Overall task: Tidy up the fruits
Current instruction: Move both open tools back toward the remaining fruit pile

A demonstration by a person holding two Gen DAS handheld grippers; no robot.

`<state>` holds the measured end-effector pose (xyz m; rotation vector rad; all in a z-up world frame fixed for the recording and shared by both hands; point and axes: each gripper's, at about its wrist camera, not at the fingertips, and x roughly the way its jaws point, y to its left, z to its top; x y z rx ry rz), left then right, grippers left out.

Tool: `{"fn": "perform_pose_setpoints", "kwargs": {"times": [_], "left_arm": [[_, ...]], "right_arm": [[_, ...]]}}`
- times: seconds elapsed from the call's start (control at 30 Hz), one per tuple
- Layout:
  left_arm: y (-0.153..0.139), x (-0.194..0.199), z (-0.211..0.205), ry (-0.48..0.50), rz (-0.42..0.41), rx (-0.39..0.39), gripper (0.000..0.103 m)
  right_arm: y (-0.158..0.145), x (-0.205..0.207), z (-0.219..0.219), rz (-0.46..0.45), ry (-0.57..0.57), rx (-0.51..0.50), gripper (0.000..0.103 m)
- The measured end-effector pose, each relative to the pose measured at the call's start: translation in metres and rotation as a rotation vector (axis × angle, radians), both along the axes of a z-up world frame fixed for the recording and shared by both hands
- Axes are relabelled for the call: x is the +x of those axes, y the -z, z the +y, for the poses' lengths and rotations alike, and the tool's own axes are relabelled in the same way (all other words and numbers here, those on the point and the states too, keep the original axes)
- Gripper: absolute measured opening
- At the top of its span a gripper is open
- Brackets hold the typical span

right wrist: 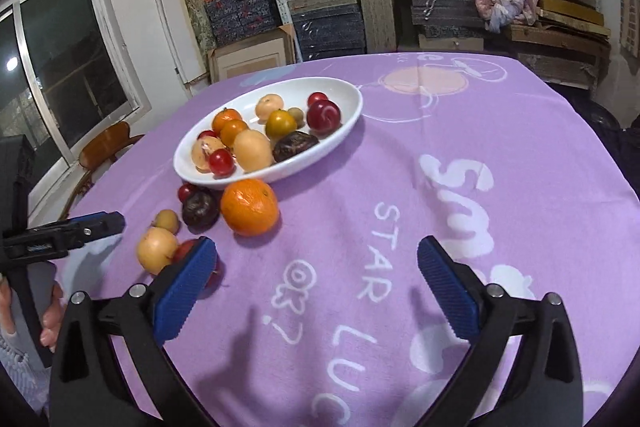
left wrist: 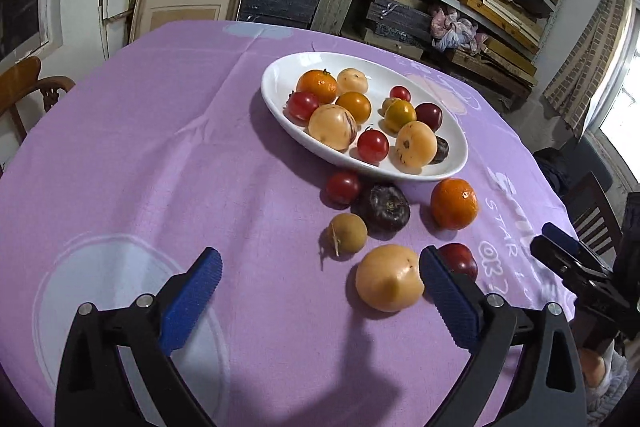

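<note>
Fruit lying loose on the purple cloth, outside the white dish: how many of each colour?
Red: 2, the small red fruit and the darker red fruit
Orange fruit: 1
Dark purple fruit: 1
Small tan fruit: 1
Pale yellow fruit: 1
Total: 6

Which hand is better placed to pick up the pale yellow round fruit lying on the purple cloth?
Left. The pale yellow round fruit lies beside the open left tongs, near one finger; the open right tongs face bare cloth.

Blue pad [right wrist: 188, 291] half hides red plum [right wrist: 185, 250].
</note>
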<state>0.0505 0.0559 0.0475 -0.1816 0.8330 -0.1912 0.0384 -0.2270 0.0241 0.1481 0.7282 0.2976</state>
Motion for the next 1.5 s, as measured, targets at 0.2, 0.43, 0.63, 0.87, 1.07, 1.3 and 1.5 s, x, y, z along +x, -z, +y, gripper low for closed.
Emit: {"fn": "perform_pose_setpoints", "kwargs": {"times": [0.2,0.43,0.63,0.87,1.07,1.3,1.5], "left_arm": [[0.004,-0.006,-0.023,0.041,-0.029,0.043,0.1],[0.019,-0.001,-0.039,0.02,-0.005,0.192,0.1],[0.018,-0.008,-0.038,-0.008,-0.054,0.301,0.1],[0.024,-0.002,-0.003,-0.031,0.02,0.256,0.1],[0.023,0.008,-0.02,-0.001,0.0,0.307,0.1],[0.027,0.01,-0.001,-0.106,-0.01,0.339,0.1],[0.028,0.015,0.022,-0.117,0.036,0.263,0.1]], "right_arm": [[0.007,0.004,-0.008,0.033,0.02,0.047,0.099],[0.007,0.01,-0.004,0.054,0.015,0.04,0.099],[0.006,0.012,-0.005,0.056,0.02,0.035,0.099],[0.003,0.013,-0.001,0.047,0.01,0.019,0.099],[0.003,0.012,0.0,0.044,0.009,0.013,0.099],[0.002,0.009,0.002,0.039,0.003,0.006,0.099],[0.0,0.006,0.007,0.021,-0.026,-0.007,0.099]]}}
